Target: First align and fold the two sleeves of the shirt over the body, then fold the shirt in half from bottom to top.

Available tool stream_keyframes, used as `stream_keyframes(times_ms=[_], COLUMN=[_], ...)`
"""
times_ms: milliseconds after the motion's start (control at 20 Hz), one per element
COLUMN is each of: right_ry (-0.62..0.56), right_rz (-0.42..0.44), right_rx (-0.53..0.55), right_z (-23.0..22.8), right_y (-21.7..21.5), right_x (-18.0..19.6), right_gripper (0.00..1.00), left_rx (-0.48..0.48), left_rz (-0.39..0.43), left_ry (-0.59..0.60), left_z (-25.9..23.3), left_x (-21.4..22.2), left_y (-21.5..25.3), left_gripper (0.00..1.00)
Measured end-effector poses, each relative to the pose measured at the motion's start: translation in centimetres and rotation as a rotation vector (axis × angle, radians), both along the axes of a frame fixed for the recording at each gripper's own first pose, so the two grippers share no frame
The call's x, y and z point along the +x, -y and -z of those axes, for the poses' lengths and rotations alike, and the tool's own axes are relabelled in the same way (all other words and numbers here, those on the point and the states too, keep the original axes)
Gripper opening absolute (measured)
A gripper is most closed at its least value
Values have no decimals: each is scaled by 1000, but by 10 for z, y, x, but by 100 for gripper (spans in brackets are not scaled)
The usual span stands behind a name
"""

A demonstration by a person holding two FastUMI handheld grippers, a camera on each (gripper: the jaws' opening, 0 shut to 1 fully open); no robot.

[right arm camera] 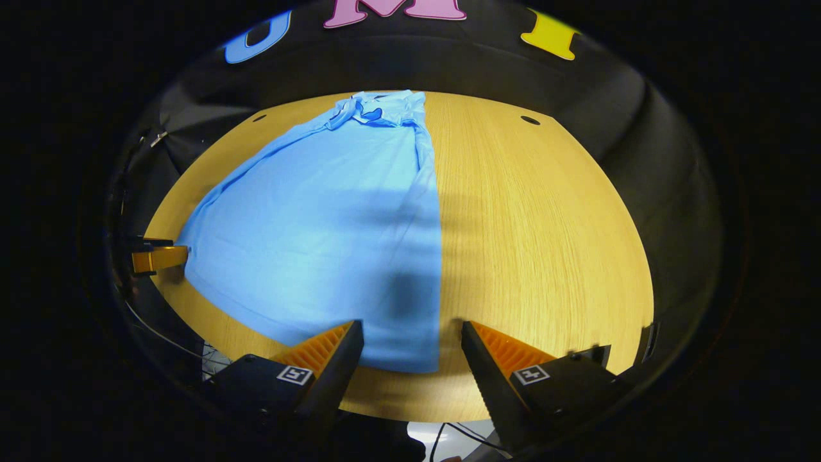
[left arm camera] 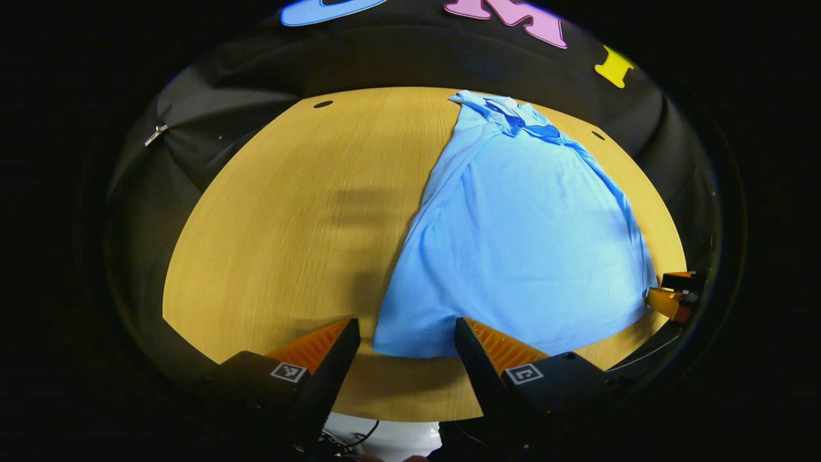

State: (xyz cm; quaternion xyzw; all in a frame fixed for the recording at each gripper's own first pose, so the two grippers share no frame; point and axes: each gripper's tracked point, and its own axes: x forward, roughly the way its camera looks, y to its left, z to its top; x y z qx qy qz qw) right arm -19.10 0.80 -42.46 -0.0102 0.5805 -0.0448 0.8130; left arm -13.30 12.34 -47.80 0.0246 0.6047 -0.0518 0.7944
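A light blue shirt (left arm camera: 519,237) lies flat on the wooden table (left arm camera: 276,218), collar at the far end, both sleeves folded over the body. In the left gripper view my left gripper (left arm camera: 407,333) stands open just above the shirt's near left hem corner, nothing between its fingers. The right gripper (left arm camera: 673,295) shows at the shirt's far right hem corner. In the right gripper view the shirt (right arm camera: 327,224) spreads to the left, and my right gripper (right arm camera: 410,337) hangs open over its near right hem corner. The left gripper (right arm camera: 157,256) shows beside the other hem corner.
Black cloth walls surround the table (right arm camera: 545,237). Small dark holes (left arm camera: 322,104) (right arm camera: 530,120) mark the tabletop's far side. A cable (right arm camera: 160,340) runs below the table's near edge, where a pale floor shows.
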Motion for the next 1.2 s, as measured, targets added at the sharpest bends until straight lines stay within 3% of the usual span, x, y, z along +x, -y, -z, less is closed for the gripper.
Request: stream_keyframes(times_ms=[100,250,300,350,400,450,500,550,700,750,950,1200], right_ry=[-9,-19,-20,-26,-26,-18,-7,-3,7,7,96,219], right_rz=[14,-12,-22,-31,-35,-31,-22,-27,4,20,43,44], right_rx=[23,40,47,54,62,70,74,99,184,192,180,186], right_z=[2,1,3,2,4,4,5,3,6,5,-15,-42], right_y=[-5,-13,-17,-20,-25,-28,-30,-34,-39,-36,-26,-18], right_x=[2,4,5,5,7,11,12,14,17,18,45,105], right_gripper=[95,85,75,58,53,28,14,7,0,5,5,5], left_rx=[-8,-33,-41,-60,-70,-85,-103,-122,-158,-166,-192,-229], left_rz=[18,59,62,58,40,16,-8,-30,-59,-53,-31,-5], left_ry=[-2,-4,-7,-7,-3,-2,-6,-9,-9,-6,78,216], left_z=[3,1,1,1,0,1,0,-1,-2,-1,-25,-61], left_x=[0,-1,-1,0,2,4,5,5,7,7,31,107], left_y=[4,14,17,21,22,22,21,22,24,25,38,61], left_gripper=[95,63,50,34,15,13,7,6,6,6,6,6])
